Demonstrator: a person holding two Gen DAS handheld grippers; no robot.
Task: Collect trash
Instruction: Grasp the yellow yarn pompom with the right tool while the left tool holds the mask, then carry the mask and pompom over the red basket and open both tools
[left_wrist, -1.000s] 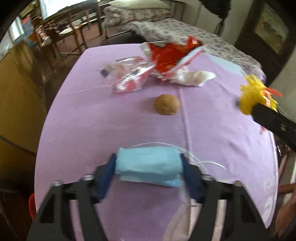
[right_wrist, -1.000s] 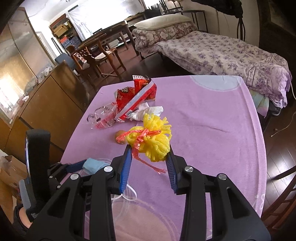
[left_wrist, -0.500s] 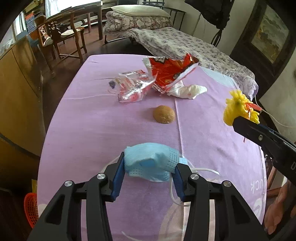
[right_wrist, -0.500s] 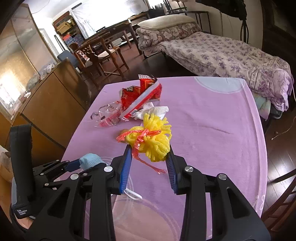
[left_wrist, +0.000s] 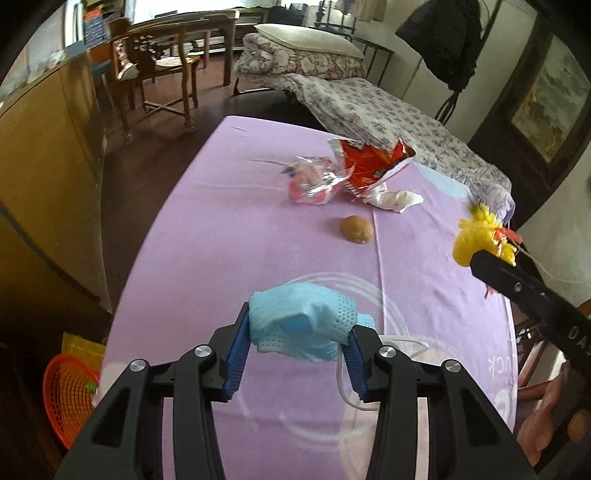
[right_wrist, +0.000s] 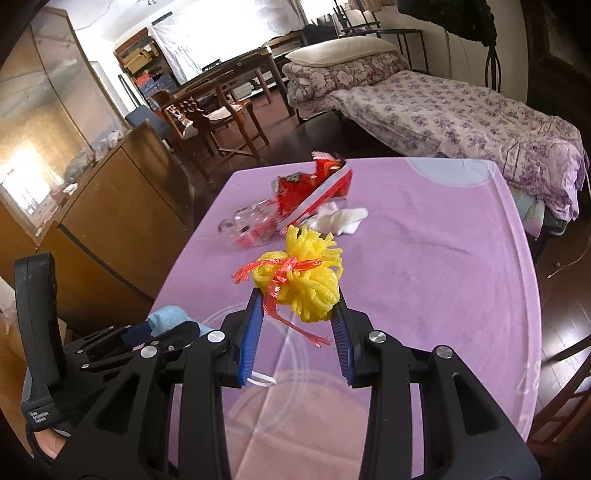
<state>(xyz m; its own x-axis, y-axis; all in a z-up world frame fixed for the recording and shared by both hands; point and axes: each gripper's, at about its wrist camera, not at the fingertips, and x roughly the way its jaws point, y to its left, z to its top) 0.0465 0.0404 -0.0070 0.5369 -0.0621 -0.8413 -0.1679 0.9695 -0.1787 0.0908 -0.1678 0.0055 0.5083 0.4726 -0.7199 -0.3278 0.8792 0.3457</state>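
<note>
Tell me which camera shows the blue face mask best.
The left wrist view: the blue face mask fills the space between the left gripper pads, crumpled and lifted, its white ear loop hanging. The right wrist view shows only a small corner of it behind the gripper's black frame.

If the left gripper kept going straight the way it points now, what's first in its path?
Probably bare purple tablecloth just beyond the blue mask that the left gripper holds; the round brown lump lies farther, slightly right.

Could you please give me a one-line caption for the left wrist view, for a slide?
Left gripper shut on a blue mask above the purple table, wrappers beyond.
</note>
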